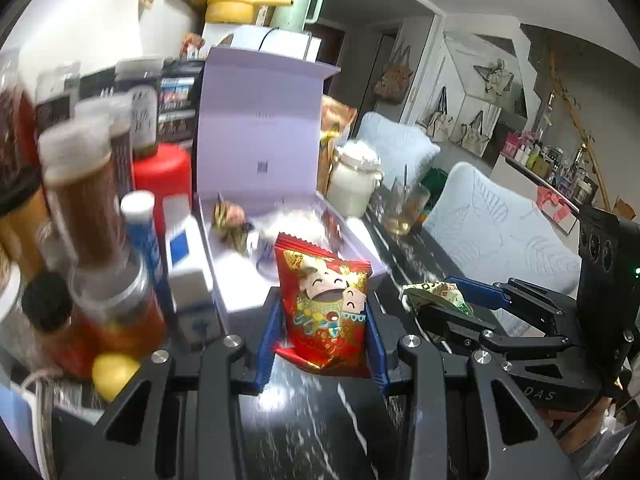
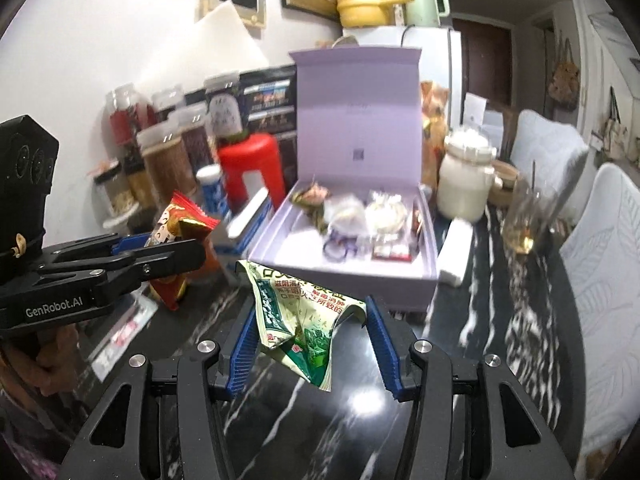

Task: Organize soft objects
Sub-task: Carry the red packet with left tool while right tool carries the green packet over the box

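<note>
My left gripper [image 1: 323, 308] is shut on a red snack packet [image 1: 324, 304] with a cartoon figure, held upright above the dark marble table just in front of the open lilac box [image 1: 296, 292]. The same packet [image 2: 176, 240] shows at the left of the right wrist view in that gripper [image 2: 176, 248]. My right gripper [image 2: 310, 320] is shut on a crumpled green and cream sachet [image 2: 300, 320], lifted off the table in front of the lilac box [image 2: 348, 280]. That sachet [image 1: 438, 298] appears at the right of the left wrist view. The box holds several small wrapped items [image 2: 352, 216].
Jars and bottles [image 1: 92, 208] and a red canister [image 2: 252, 168] crowd the table left of the box. A white lidded jar [image 2: 466, 176] and a glass with liquid [image 2: 524, 220] stand to its right. Pale cushioned chairs [image 2: 600, 264] line the table's right side. A hand [image 2: 48, 360] holds the left gripper.
</note>
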Tool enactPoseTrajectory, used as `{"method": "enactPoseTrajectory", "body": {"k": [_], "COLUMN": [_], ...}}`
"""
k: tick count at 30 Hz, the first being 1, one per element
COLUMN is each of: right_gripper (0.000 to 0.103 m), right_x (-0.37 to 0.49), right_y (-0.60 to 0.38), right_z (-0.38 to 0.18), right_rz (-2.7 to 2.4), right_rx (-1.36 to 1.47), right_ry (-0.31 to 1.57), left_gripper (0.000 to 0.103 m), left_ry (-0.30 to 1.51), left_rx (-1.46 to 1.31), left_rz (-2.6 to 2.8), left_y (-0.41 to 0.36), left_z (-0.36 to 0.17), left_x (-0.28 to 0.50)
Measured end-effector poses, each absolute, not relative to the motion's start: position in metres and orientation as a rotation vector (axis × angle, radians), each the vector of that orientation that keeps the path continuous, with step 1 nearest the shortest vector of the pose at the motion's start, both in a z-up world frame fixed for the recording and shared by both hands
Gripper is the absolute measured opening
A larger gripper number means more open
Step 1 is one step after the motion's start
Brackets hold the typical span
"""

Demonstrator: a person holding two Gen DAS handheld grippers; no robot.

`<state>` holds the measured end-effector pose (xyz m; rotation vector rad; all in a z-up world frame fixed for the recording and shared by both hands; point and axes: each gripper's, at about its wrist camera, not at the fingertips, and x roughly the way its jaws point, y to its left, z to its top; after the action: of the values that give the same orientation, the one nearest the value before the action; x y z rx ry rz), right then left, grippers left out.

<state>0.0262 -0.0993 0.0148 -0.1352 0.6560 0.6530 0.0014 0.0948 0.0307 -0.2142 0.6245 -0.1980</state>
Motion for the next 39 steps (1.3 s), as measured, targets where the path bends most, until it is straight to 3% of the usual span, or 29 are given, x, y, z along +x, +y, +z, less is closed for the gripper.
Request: {"method": "enactPoseTrajectory", "body": {"k": [24,39], "right_gripper": [0.052,0.052], "right_x": [0.143,0.209], "right_y": [-0.076,-0.046], "right_z": [0.066,0.064], "right_rz": [0.638,0.61], "right_rx": [-0.138,-0.143], "right_ry": [0.512,0.479], "left_gripper": [0.038,0.038], "left_ry": [0.531,0.561], "left_rx": [-0.205,-0.221], "left_rz": [-0.16,-0.113], "left_y": [0.097,0.112], "left_z": [0.071,0.05], "left_x": [0.128,0.204]}}
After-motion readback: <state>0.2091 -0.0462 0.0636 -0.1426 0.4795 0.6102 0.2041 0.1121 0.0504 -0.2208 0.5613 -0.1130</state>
